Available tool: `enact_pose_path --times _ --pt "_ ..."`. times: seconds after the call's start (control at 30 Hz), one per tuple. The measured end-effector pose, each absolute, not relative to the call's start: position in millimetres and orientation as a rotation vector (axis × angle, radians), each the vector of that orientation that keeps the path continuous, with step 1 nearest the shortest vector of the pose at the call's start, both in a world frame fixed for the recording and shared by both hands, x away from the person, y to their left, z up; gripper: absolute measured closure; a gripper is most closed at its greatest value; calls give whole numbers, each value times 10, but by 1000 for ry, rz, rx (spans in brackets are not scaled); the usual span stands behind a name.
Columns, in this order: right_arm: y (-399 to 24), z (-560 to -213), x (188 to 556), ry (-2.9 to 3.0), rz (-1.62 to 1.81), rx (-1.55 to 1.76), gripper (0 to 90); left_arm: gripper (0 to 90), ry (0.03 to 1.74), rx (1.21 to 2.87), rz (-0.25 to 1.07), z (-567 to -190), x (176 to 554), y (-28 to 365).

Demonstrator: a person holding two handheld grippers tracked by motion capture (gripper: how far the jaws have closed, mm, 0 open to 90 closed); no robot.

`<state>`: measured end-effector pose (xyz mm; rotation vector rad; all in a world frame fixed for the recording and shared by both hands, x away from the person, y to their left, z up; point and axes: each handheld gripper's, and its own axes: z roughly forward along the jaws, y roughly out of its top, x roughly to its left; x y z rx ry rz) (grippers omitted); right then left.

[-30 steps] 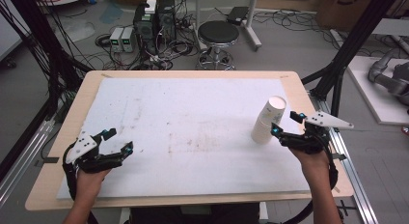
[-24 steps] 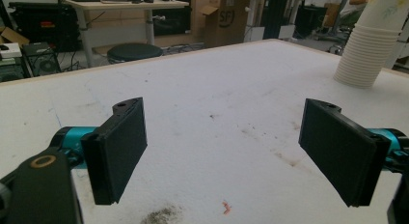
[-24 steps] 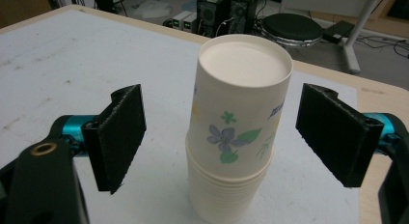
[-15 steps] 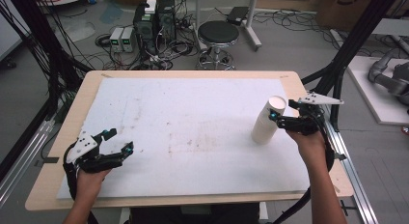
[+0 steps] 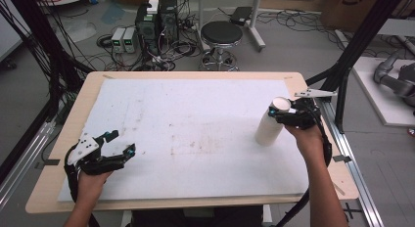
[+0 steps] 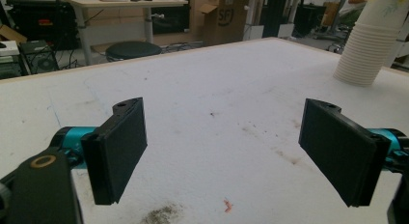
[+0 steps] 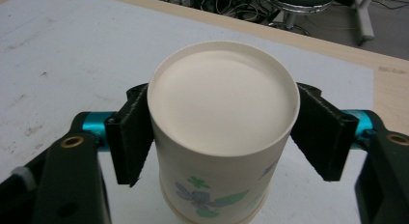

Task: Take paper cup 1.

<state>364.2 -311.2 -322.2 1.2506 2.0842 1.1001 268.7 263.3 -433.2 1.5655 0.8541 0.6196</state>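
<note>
A tall stack of upturned white paper cups [image 5: 268, 130] stands on the right of the white sheet [image 5: 195, 114]. My right gripper [image 5: 281, 111] reaches the top cup from the right. In the right gripper view its jaws have just been closing with the top cup [image 7: 222, 103] between them. Both pads [image 7: 130, 137] press on the cup's sides, so my right gripper [image 7: 222, 137] is shut on it. The cup has a blue and green flower print. My left gripper [image 5: 122, 142] rests near the front left, open, and nothing lies between the jaws of my left gripper [image 6: 236, 151]. The cup stack [image 6: 366, 45] shows far off.
The wooden table edge [image 5: 313, 90] runs just behind the right hand, with a metal rail [image 5: 355, 168] beside it. Black frame posts [image 5: 359, 38] rise at the back corners. A black stool [image 5: 221, 34] and computer boxes [image 5: 156, 19] stand on the floor beyond.
My right gripper moved left and farther up the table onto the top of the stack, and its jaws closed around the top cup. The left hand kept still.
</note>
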Motion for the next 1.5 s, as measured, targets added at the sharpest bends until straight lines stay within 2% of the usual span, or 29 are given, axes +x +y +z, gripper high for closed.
enact_pose_path --times 0.33,1.0,1.5 --pt "-3134 -3152 3608 2072 1134 1230 337 170 848 1574 611 -4333 2695 2616" --pt "-3219 -2582 3319 1961 1234 1122 356 171 842 1568 600 -4328 2693 2613" --pt "-2970 -2431 3053 1996 1303 982 360 171 832 1566 592 -4325 2692 2606"
